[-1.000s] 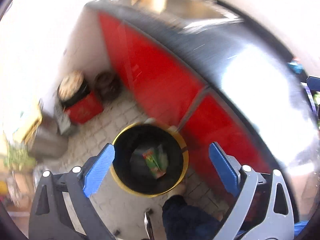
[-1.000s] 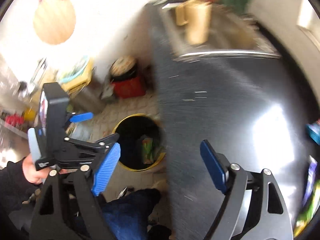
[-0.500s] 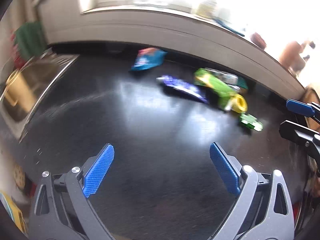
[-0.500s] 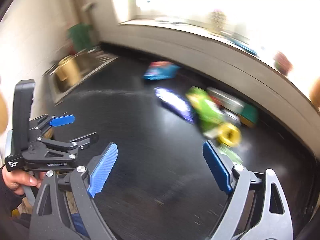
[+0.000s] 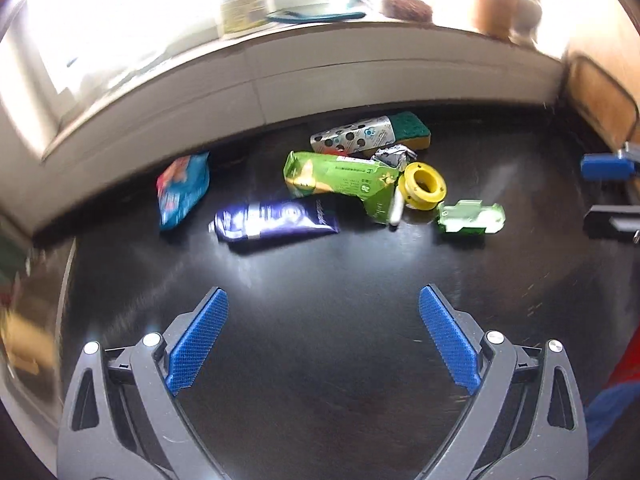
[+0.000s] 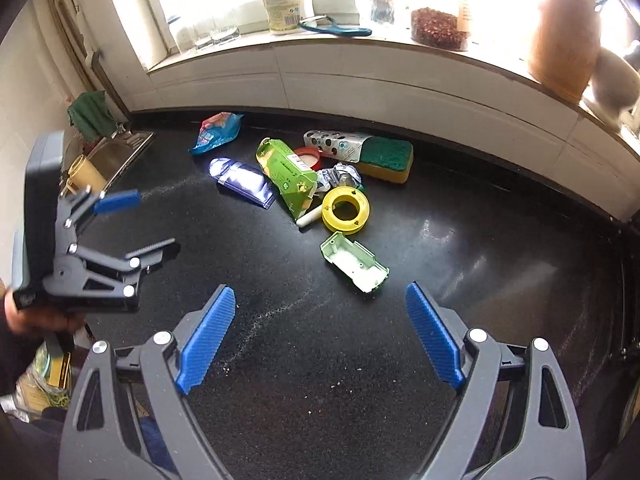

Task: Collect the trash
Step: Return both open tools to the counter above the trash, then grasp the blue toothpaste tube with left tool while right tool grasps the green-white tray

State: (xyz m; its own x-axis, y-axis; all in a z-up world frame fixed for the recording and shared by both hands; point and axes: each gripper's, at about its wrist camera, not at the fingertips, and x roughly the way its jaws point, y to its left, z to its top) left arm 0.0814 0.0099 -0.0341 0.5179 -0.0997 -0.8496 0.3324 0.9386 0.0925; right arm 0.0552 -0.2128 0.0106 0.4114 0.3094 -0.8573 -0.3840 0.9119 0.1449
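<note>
Trash: I see it piled mid-frame on the black speckled countertop, upper centre of both views, near the back wall and well ahead of both tools.
Pile contents: crumpled green cardboard carton, yellow plastic tape spool, pale green plastic tray, glossy purple foil wrapper, blue and red snack bag, ball of silver foil.
Nearest piece: on my right view the pale green plastic tray lies lowest in the cluster, apart from the spool.
Left gripper: blue pads spread wide, nothing between them, hanging above bare counter at the bottom of its frame.
Right gripper: likewise spread and empty, low centre of its frame.
Step in hand: I judge this the approach for a pickup; nothing is gripped yet.
Next move: I would push one tool forward and down to straddle the tray or the wrapper, then close.
Risk: the flat wrapper may slide on the slick top; the green and yellow sponge at the back is probably not rubbish.
</note>
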